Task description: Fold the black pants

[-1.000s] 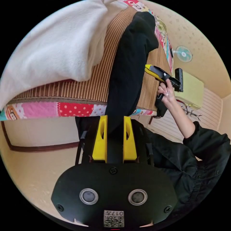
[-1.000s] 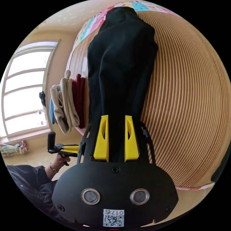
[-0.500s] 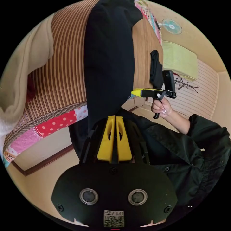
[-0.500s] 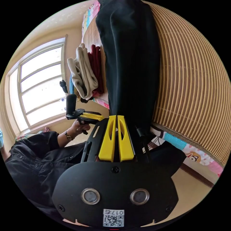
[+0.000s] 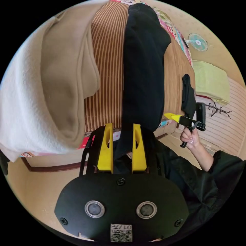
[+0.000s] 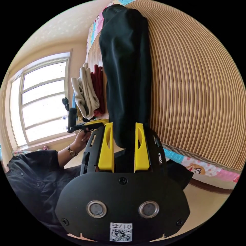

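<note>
The black pants (image 5: 143, 71) are laid lengthwise on the bed's striped mat (image 6: 194, 97), presumably for folding. Both jaws of the left hand-held gripper (image 5: 122, 146) and right hand-held gripper (image 6: 123, 146) are spread apart, nothing clamped.

Left hand-held gripper (image 5: 122, 128) and right hand-held gripper (image 6: 124, 126) gape wide.

Pants (image 5: 143, 66) lie lengthwise on the slatted mat (image 5: 109, 77) atop the bed (image 6: 205, 164), one end hanging off the bed's edge btwn the left gripper (image 5: 122, 133) fingers. In left gripper view, a heap of clothes (image 5: 51, 89) sits on the mat left of the pants; right gripper (image 5: 170, 117) is off to their right, past the bed edge. In right gripper view, folded clothes (image 6: 88, 92) stack left of the pants, w/ the window (image 6: 38, 102) beyond.
</note>
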{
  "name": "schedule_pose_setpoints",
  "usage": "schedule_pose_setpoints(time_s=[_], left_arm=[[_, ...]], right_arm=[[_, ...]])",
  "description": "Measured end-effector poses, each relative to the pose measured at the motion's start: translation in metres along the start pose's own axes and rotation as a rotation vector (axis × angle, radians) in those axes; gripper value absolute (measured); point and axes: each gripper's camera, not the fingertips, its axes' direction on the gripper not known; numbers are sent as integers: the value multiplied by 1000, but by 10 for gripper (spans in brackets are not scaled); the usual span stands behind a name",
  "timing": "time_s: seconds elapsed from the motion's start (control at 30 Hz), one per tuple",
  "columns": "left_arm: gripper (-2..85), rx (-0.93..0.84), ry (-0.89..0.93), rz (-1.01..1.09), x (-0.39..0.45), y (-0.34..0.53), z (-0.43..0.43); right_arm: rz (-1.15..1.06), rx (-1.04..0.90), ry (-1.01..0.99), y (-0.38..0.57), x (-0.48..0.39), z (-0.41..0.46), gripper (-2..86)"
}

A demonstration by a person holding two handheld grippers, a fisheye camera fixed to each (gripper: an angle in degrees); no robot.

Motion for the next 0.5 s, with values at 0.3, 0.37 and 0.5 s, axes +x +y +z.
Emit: schedule_pose_setpoints(time_s=[0.3,0.37,0.5], left_arm=[[8,-69,298,182,14,9,-22],[3,-43,340,264,27,19,-35],[1,-86,288,229,22,20,-16]], right_arm=[[-44,-116,-177,1,-27,-11,25],[-108,-82,-202,16,-43,-37,19],[-65,-81,-71,23,-30,-47,16]])
